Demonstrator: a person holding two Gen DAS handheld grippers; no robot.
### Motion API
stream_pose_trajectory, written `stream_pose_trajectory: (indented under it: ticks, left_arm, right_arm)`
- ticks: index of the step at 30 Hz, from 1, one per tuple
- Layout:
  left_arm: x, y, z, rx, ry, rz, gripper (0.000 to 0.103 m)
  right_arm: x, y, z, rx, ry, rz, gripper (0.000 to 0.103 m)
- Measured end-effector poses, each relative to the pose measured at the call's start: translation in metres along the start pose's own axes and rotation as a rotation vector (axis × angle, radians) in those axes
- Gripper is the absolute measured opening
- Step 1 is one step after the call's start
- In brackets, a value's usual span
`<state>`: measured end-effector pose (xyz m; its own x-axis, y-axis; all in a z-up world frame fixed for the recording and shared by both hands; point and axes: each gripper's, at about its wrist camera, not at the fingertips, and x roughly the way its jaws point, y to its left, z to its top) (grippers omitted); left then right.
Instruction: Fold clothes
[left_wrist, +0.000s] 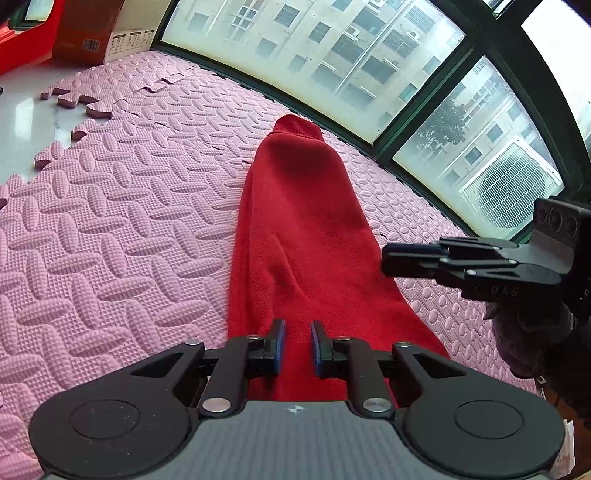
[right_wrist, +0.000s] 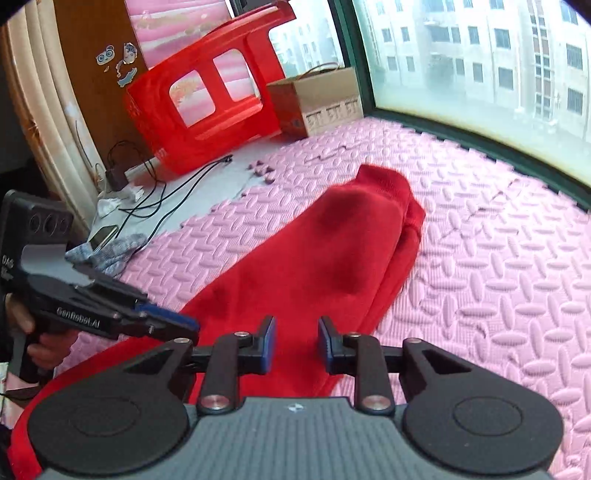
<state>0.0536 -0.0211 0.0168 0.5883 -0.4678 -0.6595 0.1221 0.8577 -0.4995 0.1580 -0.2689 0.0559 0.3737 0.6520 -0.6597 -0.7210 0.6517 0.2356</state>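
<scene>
Sweater of red knit (left_wrist: 295, 221) lies flat and long on the pink interlocking foam mat (left_wrist: 110, 221). It stretches straight away from the left gripper (left_wrist: 297, 343), collar at the far end near the big window (left_wrist: 332, 55). Its near end runs under both tools. The left gripper's blue-padded jaws are drawn close together with red cloth filling the slit between them; I cannot tell whether they actually pinch it. The right gripper (right_wrist: 297, 345) hangs in the air just off the sweater's right edge, above the mat. Its jaws stand a little apart, with nothing caught between them. From its own camera the sweater (right_wrist: 332, 251) runs ahead and slightly rightward, and the left gripper (right_wrist: 192, 326) is close on its left.
</scene>
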Motion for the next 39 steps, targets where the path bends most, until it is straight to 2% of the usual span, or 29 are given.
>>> stream_pose_trajectory:
  ticks: [3,6,8,10,14,17,21,24,28,32,36,39]
  left_arm:
    - [0.0,-0.001,0.0,0.008,-0.003,0.003,0.017]
    - [0.0,0.0,0.0,0.009,-0.002,0.0,0.017]
    - [0.0,0.0,0.0,0.005,0.0,-0.003,0.017]
    - [0.0,0.001,0.0,0.001,0.001,-0.007,0.017]
    - [0.0,0.002,0.0,-0.002,0.002,-0.011,0.018]
    - [0.0,0.002,-0.001,-0.001,-0.002,-0.014,0.018]
    - [-0.002,0.004,-0.002,-0.01,-0.007,-0.024,0.017]
    - [-0.002,0.005,-0.002,-0.018,-0.008,-0.033,0.018]
    - [-0.002,0.007,-0.002,-0.03,-0.007,-0.044,0.018]
    - [-0.003,0.009,-0.002,-0.043,-0.011,-0.054,0.018]
    - [-0.003,0.011,-0.002,-0.053,-0.01,-0.06,0.018]
    - [-0.003,0.012,-0.002,-0.059,-0.008,-0.067,0.018]
  right_arm:
    - [0.021,-0.005,0.021,0.01,-0.029,-0.017,0.025]
    - [0.044,-0.021,0.032,0.038,-0.013,-0.107,0.025]
    - [0.053,-0.035,0.034,0.085,0.01,-0.196,0.025]
    - [0.053,-0.043,0.034,0.114,0.009,-0.223,0.025]
    - [0.041,-0.025,0.043,0.076,-0.044,-0.212,0.026]
    - [0.051,-0.002,0.055,0.029,-0.057,-0.188,0.026]
    - [0.09,0.016,0.065,-0.049,-0.024,-0.27,0.027]
    - [0.123,0.014,0.064,-0.087,0.043,-0.342,0.028]
    - [0.122,0.012,0.063,-0.082,0.024,-0.326,0.028]
    - [0.111,0.016,0.067,-0.086,-0.008,-0.332,0.035]
    - [0.127,0.006,0.065,-0.077,0.022,-0.336,0.036]
    - [0.109,0.004,0.066,-0.037,-0.008,-0.301,0.039]
